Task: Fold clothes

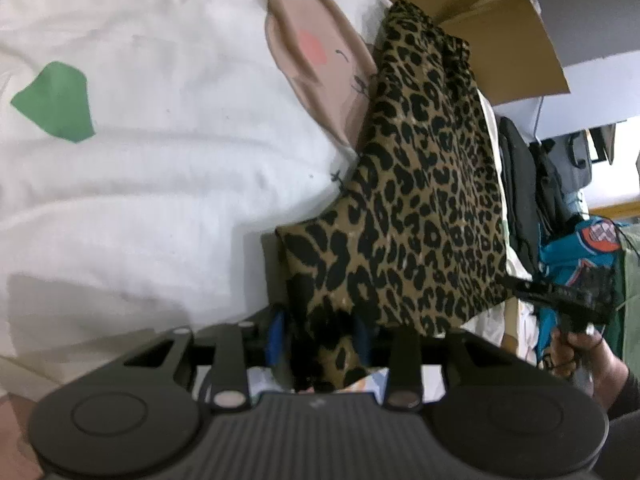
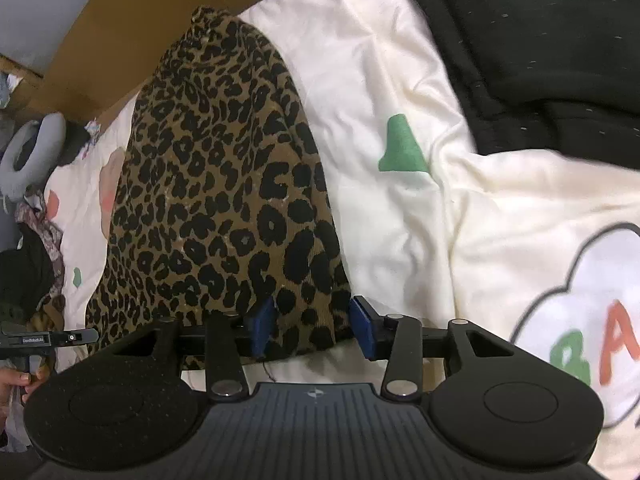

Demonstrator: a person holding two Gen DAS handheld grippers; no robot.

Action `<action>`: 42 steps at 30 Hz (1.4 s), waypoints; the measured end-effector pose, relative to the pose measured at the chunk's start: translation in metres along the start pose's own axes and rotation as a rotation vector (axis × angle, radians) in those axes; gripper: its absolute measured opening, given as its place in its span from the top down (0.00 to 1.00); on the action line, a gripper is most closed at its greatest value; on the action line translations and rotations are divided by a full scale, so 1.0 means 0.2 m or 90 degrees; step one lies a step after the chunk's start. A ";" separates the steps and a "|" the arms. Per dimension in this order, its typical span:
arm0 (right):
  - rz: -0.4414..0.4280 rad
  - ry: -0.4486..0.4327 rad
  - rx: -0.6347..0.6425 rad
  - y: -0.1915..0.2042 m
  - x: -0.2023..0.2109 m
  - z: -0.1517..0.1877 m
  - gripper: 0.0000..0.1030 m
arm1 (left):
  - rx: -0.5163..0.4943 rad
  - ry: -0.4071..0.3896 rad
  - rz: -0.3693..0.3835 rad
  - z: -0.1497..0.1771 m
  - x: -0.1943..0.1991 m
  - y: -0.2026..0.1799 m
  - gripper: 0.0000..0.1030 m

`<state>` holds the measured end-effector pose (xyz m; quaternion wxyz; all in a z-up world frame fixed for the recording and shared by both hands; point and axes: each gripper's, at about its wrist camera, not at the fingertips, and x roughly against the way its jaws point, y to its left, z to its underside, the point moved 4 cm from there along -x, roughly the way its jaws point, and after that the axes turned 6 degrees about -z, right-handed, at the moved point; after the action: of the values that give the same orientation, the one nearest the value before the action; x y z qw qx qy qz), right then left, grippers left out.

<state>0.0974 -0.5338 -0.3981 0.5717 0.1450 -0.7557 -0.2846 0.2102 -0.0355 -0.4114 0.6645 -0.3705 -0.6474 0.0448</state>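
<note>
Right now one leopard-print garment lies folded on a white bedspread, running as a long band away from both grippers, with its far end close to a brown cardboard box.

Two grippers are at work, one at each near corner of the garment. The right gripper has its two blue pads spread apart, and the near edge of the garment sits loosely between them; the pads stand clear of the cloth on either side rather than pinching it. The left gripper also has the garment's near corner lying between its fingers, with blue pads showing on both sides of the bunched cloth; the jaws look parted, though the dark fold hides just how much they touch the fabric.

From the left wrist view, the other gripper and the hand holding it show just beside the garment's right edge. From the right wrist view, a hand shows just left of the garment's near edge.

Printed on the bedspread beside the garment are one pink-cheeked rabbit, green patches and one cloud with coloured letters. One black garment lies on the bedspread, well right of the leopard one in the right wrist view. A heap of other clothes sits past the garment's right edge in the left wrist view
</note>
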 end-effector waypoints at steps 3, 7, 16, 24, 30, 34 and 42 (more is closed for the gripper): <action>0.003 0.005 0.024 -0.01 -0.04 0.00 0.52 | 0.022 0.010 0.011 0.02 0.00 0.02 0.59; -0.021 0.028 0.041 -0.01 -0.07 0.00 0.51 | 0.068 0.010 0.043 0.06 -0.01 0.05 0.58; -0.092 0.077 0.086 0.00 -0.13 -0.04 0.63 | 0.095 0.018 0.060 0.06 -0.04 0.07 0.89; -0.098 0.078 0.100 0.03 -0.11 -0.03 0.93 | 0.093 0.048 0.059 0.05 0.04 0.03 0.92; -0.102 0.079 0.093 0.08 0.01 -0.01 0.93 | 0.096 0.070 0.059 0.06 0.13 -0.01 0.92; -0.110 0.086 0.081 0.08 0.07 0.02 0.93 | 0.103 0.085 0.058 0.06 0.17 -0.02 0.92; -0.121 0.108 0.060 0.08 0.16 0.05 0.94 | 0.122 0.126 0.065 0.08 0.18 -0.01 0.92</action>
<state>0.0808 -0.5360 -0.3661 0.5963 0.2663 -0.7002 -0.2883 0.2005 -0.0104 -0.3827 0.7545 -0.3403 -0.5515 0.1038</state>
